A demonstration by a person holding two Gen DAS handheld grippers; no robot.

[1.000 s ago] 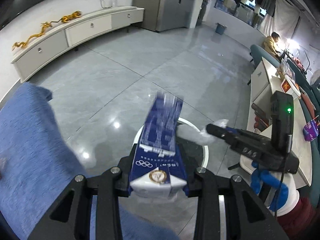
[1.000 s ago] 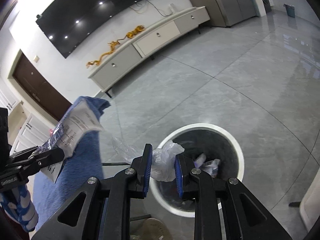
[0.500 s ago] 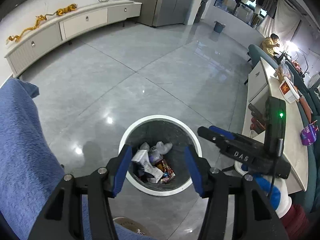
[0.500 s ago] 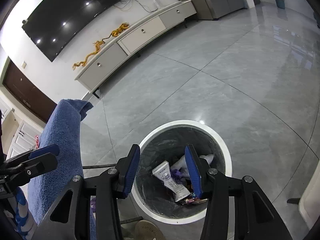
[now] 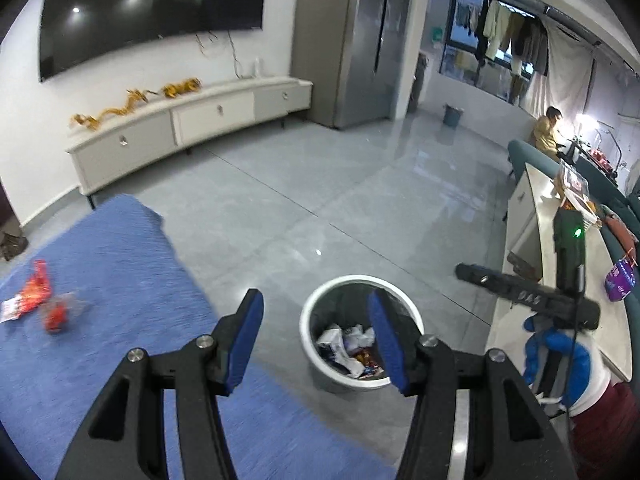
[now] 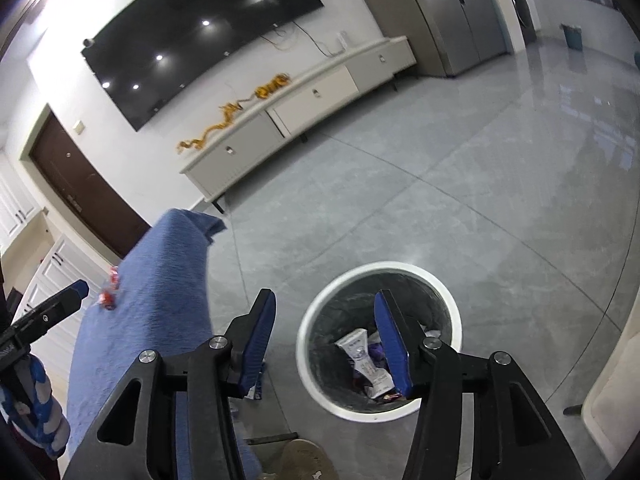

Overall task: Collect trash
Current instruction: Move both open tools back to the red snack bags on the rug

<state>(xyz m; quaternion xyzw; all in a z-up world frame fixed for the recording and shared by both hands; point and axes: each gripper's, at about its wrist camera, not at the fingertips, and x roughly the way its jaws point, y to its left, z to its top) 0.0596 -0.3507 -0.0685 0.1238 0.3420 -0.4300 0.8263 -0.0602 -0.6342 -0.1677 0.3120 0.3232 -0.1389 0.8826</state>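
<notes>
A white round bin [image 5: 360, 279] with a dark liner stands on the grey floor, with wrappers and a white pack [image 6: 362, 354] lying inside. My left gripper [image 5: 314, 320] hangs open above the bin's left rim with nothing between its blue pads. My right gripper [image 6: 325, 320] is above the bin's left side; its jaws are opening and hold nothing. Red wrappers [image 5: 36, 296] lie on the blue cloth [image 5: 104, 272] to the left. They also show small in the right wrist view, where the red wrappers [image 6: 109, 294] sit near the cloth's edge.
A low white cabinet [image 5: 192, 120] runs along the far wall under a dark screen. A long pale counter [image 5: 560, 264] borders the right, with a seated person [image 5: 546, 132] beyond. A blue-white scrap [image 6: 256, 390] lies on the floor beside the cloth.
My left gripper let go of a blue carton and my right a clear plastic bag; both went into the bin. Both jaws widened, and both grippers rose, the left swinging toward the cloth.
</notes>
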